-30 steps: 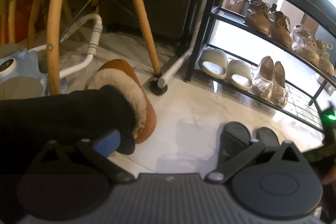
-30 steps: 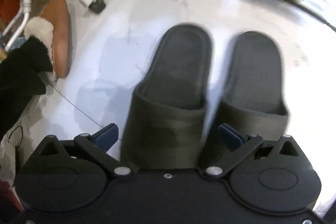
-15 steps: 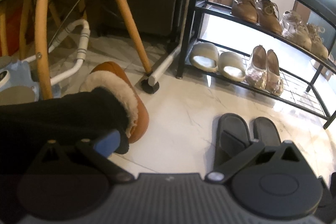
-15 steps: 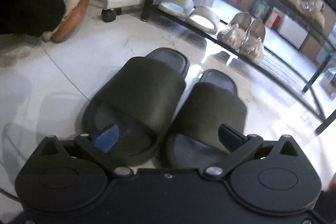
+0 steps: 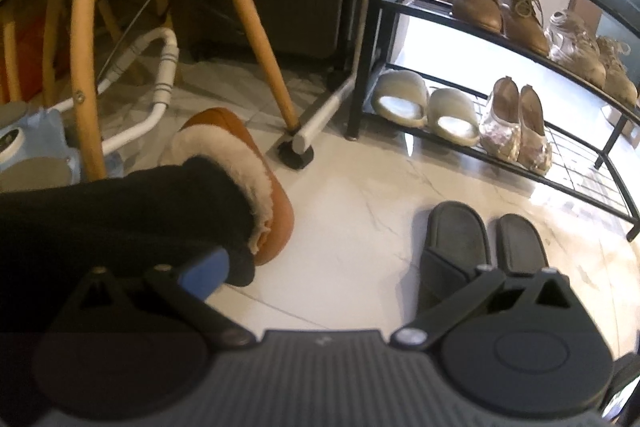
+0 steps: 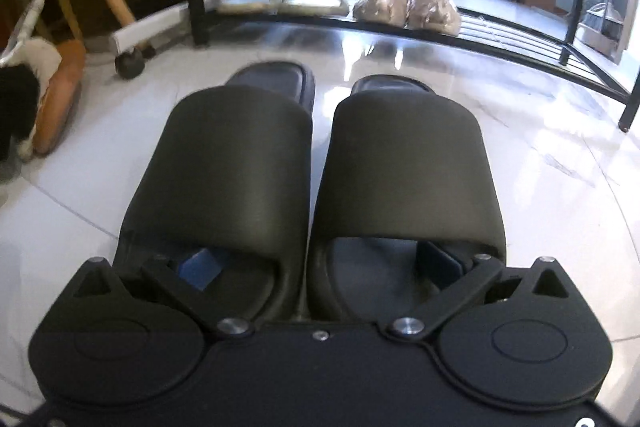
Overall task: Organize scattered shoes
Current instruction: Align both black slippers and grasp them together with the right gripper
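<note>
Right wrist view: right gripper spread wide, one finger inside each black slide, nothing pinched yet; next likely squeeze, lift toward rack's lower shelf.

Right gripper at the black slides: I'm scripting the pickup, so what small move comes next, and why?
Probably close the right gripper: one finger sits inside each of the black slides, under the straps, so squeezing would pinch the pair together for lifting toward the shoe rack.
</note>
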Demonstrator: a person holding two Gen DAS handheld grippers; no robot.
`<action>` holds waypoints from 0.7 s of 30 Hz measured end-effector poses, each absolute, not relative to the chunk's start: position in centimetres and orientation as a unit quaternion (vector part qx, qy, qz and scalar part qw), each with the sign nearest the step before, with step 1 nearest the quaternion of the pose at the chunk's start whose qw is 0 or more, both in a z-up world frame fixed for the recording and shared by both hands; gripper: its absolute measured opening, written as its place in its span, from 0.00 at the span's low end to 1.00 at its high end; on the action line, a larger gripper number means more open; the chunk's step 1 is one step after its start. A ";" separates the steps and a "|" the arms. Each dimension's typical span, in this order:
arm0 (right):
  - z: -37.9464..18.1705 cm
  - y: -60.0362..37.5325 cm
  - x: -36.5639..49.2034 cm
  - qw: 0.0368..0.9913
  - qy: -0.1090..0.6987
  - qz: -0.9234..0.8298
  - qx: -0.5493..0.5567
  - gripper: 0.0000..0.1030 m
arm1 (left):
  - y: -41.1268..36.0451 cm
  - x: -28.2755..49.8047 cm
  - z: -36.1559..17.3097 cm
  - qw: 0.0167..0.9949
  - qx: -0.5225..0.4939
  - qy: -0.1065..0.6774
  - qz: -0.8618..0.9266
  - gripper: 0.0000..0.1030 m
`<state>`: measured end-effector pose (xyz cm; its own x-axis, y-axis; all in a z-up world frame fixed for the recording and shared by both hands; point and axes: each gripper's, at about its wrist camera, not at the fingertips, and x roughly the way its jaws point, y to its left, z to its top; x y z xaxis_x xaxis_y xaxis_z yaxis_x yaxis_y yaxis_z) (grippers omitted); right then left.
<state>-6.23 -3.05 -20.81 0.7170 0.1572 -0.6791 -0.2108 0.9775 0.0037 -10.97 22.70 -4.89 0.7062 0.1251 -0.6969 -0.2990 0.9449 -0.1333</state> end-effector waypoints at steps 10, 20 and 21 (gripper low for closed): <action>-20.0 -2.8 -4.9 0.937 0.338 0.084 -0.009 1.00 | 22.6 -11.0 -5.0 0.914 -0.119 0.371 0.115 0.99; -20.7 -1.0 -1.9 0.947 0.310 0.075 -0.027 0.97 | 22.5 -10.5 -5.7 0.907 -0.118 0.387 0.120 0.99; -20.8 -0.8 -1.7 0.947 0.308 0.083 -0.031 0.90 | 22.5 -10.4 -5.7 0.906 -0.116 0.389 0.119 0.99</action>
